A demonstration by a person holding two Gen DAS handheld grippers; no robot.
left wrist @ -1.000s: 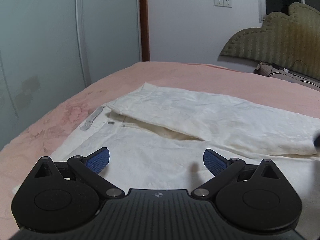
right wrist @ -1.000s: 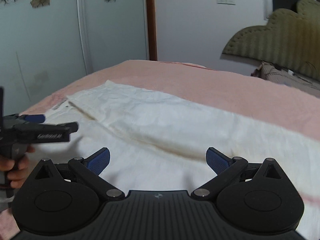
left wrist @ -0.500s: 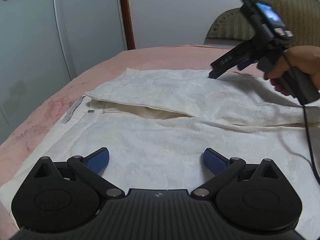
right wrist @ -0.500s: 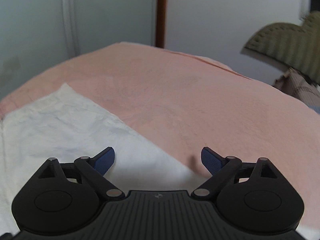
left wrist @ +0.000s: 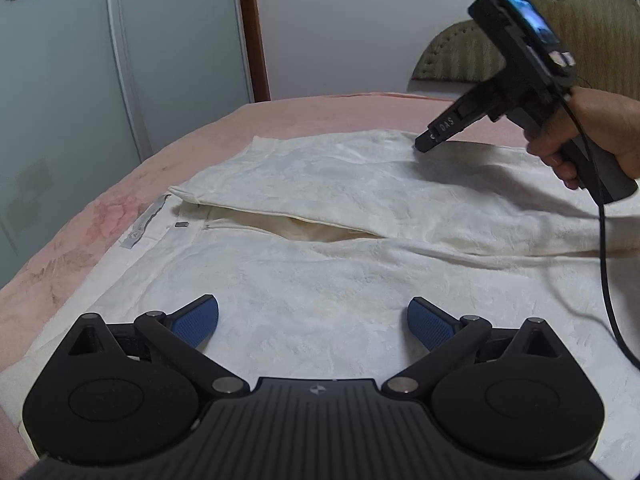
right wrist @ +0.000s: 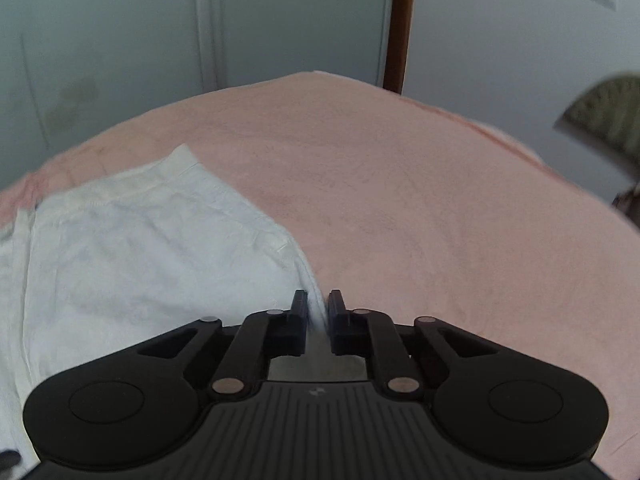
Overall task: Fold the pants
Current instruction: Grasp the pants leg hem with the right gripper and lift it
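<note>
Right gripper [right wrist: 318, 310] moved, clamped pants [right wrist: 140, 248]; pink bedspread [right wrist: 420, 200].

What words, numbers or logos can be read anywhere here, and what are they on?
"SVO", seen upside down: on a finger of the right gripper, left wrist view.
Small emblem, no letters: on the left gripper body, and on the right gripper's body in its own view.
Grey label on the pants waistband: too small to read.
Lit screen on the right gripper: too blurred.

Black left gripper [left wrist: 314, 322] with blue ribbed pads [left wrist: 430, 323] (silver screws at pivots); right gripper [left wrist: 424, 145] trails a black cable [left wrist: 604, 264].
</note>
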